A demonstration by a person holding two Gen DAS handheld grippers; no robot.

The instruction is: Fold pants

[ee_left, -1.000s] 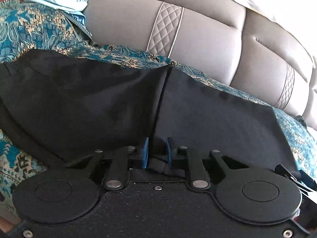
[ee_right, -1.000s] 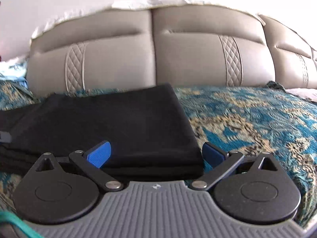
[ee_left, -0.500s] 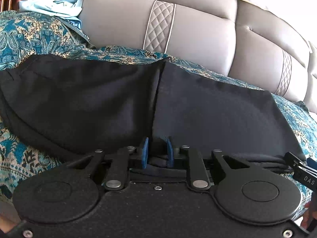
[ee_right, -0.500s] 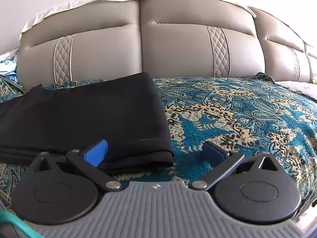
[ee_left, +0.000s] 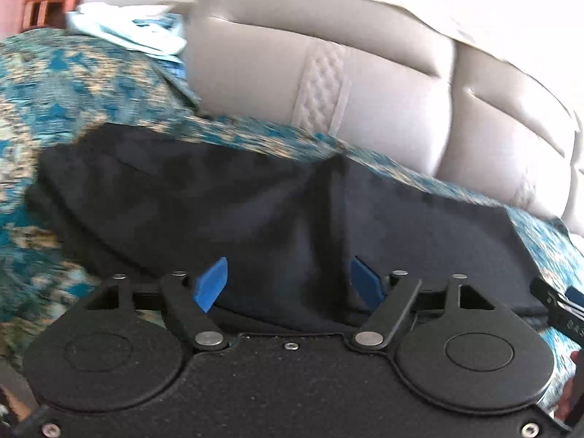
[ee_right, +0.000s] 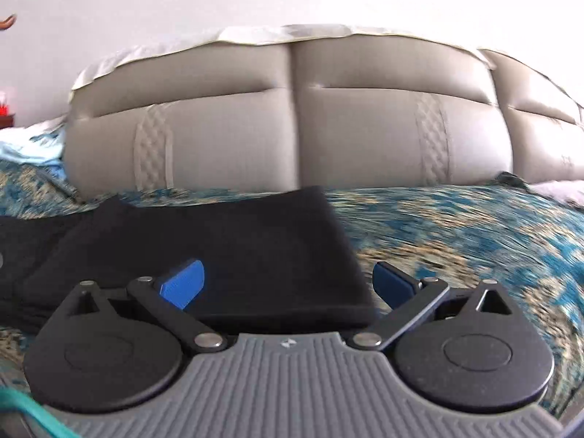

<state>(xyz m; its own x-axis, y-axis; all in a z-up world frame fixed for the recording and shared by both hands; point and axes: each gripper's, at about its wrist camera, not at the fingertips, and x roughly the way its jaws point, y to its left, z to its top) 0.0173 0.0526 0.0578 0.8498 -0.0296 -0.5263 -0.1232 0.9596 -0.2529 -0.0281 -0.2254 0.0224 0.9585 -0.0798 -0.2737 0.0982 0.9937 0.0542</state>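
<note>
Looking along the left gripper (ee_left: 288, 281), motion blur softens everything, and the near edge of the black pants (ee_left: 226, 211) disappears behind the gripper's own body; its blue fingertips (ee_left: 211, 283) stand spread wide apart with only loose cloth between them, gripping nothing. The pants lie spread on the teal patterned bedspread (ee_left: 54, 109), a seam or fold line running up their middle, with the grey padded headboard (ee_left: 383, 109) behind and pale blue cloth (ee_left: 127, 33) bunched at its left end. At the far right edge a dark piece of the other tool (ee_left: 558, 303) is cut off by the frame. In the right wrist view, also blurred, the right gripper (ee_right: 288, 284) is spread open too, straddling the near right corner of the folded pants (ee_right: 219, 248); the left fingertip (ee_right: 182, 286) sits over the cloth, the right one over the bedspread (ee_right: 474, 237). The headboard (ee_right: 292, 127) fills the background, a white sheet (ee_right: 255, 36) draped over its top.
</note>
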